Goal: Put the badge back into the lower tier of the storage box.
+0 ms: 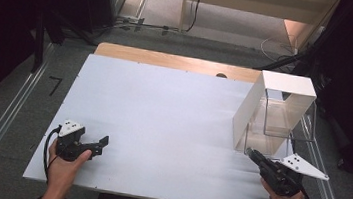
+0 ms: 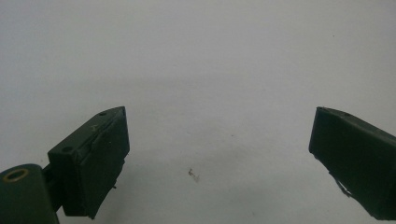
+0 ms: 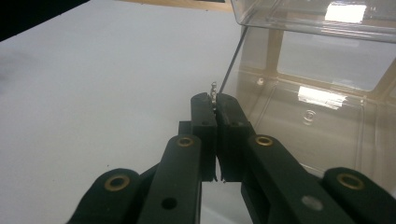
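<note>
My right gripper (image 1: 251,153) lies at the table's near right, pointing at the front corner of a clear plastic box (image 1: 276,122). In the right gripper view its jaws (image 3: 215,101) are pressed together, and a tiny silvery metal pin (image 3: 213,87) sticks up from between the tips, just in front of the clear plastic box (image 3: 322,102). My left gripper (image 1: 102,144) rests on the white board (image 1: 163,108) at the near left. In the left gripper view its jaws (image 2: 219,140) stand wide apart with only bare board between them.
A white bent cover (image 1: 287,84) arches over the clear box at the right edge of the board. A wooden strip (image 1: 174,60) runs along the far edge. A tiny speck (image 2: 192,174) lies on the board between the left jaws. Dark curtains and floor rails flank the table.
</note>
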`<state>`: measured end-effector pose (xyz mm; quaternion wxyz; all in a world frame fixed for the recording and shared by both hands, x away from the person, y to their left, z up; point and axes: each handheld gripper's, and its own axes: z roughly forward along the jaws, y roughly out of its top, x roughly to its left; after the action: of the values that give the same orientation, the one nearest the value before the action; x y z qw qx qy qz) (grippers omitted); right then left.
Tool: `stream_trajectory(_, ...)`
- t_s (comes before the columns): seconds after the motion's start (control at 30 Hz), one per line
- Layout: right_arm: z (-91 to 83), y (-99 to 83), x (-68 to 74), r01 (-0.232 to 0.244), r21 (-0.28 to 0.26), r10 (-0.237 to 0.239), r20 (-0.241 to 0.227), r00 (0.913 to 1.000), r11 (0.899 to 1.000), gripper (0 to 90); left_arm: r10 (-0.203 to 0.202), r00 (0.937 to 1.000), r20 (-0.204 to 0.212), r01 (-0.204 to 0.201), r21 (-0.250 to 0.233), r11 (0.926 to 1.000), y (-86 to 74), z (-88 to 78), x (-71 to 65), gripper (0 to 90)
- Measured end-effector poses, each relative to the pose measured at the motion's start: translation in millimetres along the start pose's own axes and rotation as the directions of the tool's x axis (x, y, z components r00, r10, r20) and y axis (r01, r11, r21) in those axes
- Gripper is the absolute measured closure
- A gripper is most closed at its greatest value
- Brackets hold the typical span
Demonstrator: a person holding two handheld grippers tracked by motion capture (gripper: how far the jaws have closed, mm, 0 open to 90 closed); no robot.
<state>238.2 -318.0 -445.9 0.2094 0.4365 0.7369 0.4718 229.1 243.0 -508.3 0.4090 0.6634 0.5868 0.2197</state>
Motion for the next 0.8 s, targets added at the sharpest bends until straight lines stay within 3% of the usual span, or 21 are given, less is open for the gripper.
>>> stream_trajectory(0.8, 1.9, -0.7, -20.3, -0.050, -0.016, 0.051, 0.082, 0.9954, 0.999, 84.5, 0.001, 1.0000, 0.001, -0.001, 0.001, 1.0000, 0.0, 0.1, -0.4, 5.3)
